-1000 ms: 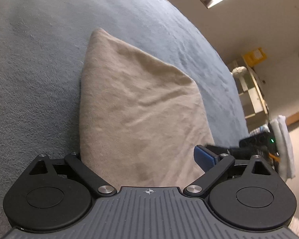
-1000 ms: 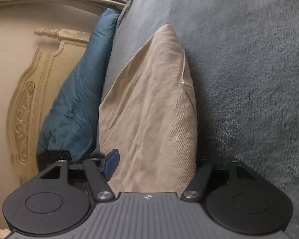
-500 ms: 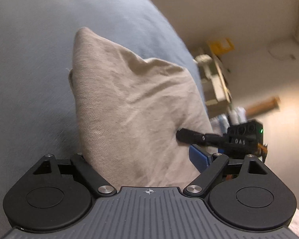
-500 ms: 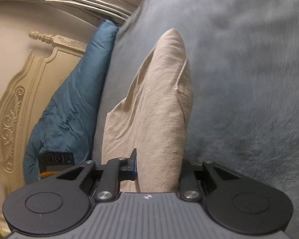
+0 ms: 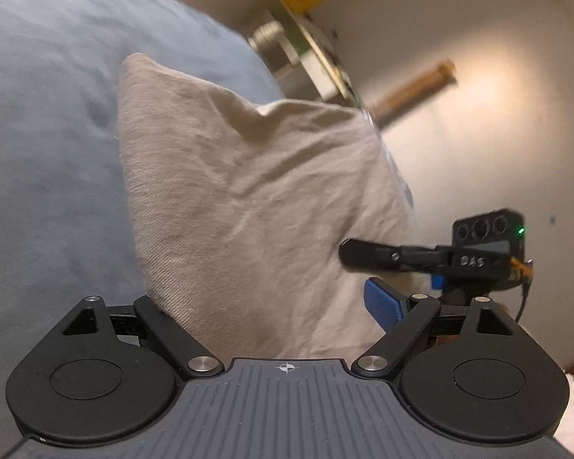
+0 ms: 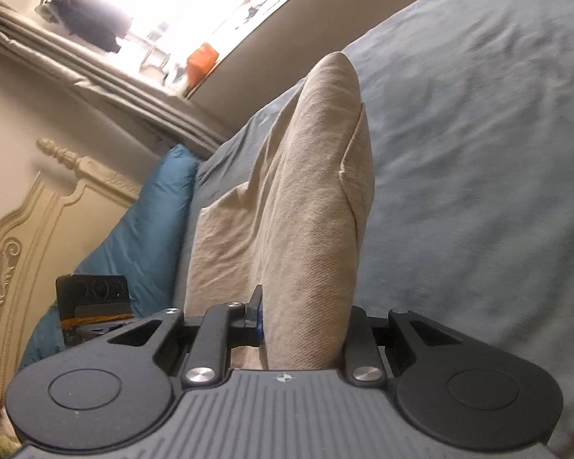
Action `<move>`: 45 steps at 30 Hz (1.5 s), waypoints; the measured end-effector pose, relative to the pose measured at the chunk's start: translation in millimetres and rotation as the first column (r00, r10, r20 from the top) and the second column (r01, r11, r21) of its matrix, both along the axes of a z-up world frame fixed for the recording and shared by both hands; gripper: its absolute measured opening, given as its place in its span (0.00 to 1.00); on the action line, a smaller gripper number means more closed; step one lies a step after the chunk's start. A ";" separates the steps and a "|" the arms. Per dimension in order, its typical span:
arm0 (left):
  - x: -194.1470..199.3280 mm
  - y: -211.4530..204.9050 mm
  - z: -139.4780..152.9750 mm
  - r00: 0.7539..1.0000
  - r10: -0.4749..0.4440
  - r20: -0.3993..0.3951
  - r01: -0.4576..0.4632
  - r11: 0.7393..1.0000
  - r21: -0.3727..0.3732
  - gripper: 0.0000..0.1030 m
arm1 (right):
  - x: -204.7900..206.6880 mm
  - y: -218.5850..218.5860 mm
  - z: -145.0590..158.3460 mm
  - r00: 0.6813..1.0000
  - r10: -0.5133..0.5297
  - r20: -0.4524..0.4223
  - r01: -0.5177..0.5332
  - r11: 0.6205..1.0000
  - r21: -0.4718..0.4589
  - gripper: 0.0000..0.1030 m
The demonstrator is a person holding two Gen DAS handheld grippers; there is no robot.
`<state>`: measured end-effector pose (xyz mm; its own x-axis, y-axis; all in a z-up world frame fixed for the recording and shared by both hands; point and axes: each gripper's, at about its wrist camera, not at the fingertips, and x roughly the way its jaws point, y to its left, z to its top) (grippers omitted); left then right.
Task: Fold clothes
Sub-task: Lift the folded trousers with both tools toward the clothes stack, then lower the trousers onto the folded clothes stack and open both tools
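Above the blue bed cover (image 6: 478, 153), both grippers have risen, lifting the beige garment (image 5: 248, 191). Right gripper (image 6: 302, 329), jaws just narrowed, pinches a bunched edge; left gripper (image 5: 271, 310) stays spread wide, apparently around cloth. Folding can proceed.

one beige garment (image 5: 248, 199), two grippers – left (image 5: 271, 306), right (image 6: 302, 325) – one grey-blue blanket (image 6: 478, 153), one teal pillow (image 6: 141, 229)
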<state>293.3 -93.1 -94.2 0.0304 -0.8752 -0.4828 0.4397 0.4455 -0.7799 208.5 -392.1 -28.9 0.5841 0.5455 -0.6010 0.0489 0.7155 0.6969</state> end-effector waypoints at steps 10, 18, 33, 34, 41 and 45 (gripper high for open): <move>-51.7 -194.0 -33.5 0.965 -0.260 -0.019 0.258 0.941 0.219 0.84 | -122.0 -130.3 -94.5 0.984 -0.175 0.021 0.169 0.970 0.176 0.22; -144.2 -429.9 -9.3 0.883 -0.460 0.089 0.450 0.885 0.118 0.83 | -262.9 -313.9 -49.6 0.956 -0.286 0.064 0.284 0.958 0.036 0.22; -203.7 -580.3 -25.5 0.972 -0.233 0.020 0.233 0.972 -0.026 0.83 | -268.8 -522.6 -36.6 0.997 0.000 0.083 0.006 0.997 -0.072 0.22; -203.9 -577.1 -24.4 0.974 -0.227 0.024 0.227 0.974 -0.015 0.83 | -264.1 -524.6 -41.4 0.997 0.019 0.081 -0.014 0.998 -0.065 0.22; -196.6 -590.4 -55.7 0.981 -0.187 0.053 0.182 0.979 0.088 0.82 | -239.1 -550.5 -108.7 1.000 0.021 0.002 -0.021 1.000 0.007 0.24; -185.8 -583.9 -57.0 0.983 -0.184 0.024 0.183 0.981 0.058 0.81 | -235.9 -550.1 -120.6 0.999 0.040 0.018 -0.040 0.999 -0.003 0.24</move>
<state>107.5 -677.0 -151.2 -0.1135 -0.8393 -0.5317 0.5404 0.3969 -0.7419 -27.4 -942.2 -149.5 0.5721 0.5675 -0.5921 0.0075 0.7182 0.6957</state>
